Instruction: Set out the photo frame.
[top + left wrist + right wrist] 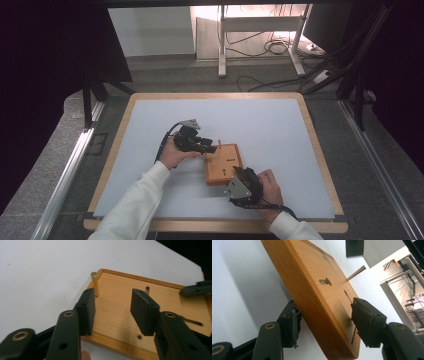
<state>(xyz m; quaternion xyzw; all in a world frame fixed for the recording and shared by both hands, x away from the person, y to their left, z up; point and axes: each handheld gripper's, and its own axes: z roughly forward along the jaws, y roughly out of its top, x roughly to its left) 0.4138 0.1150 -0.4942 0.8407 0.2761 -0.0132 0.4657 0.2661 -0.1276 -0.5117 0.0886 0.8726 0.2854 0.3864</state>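
No text, label, brand, number or sign can be read in these pictures — not on any thing, from above or from close by.
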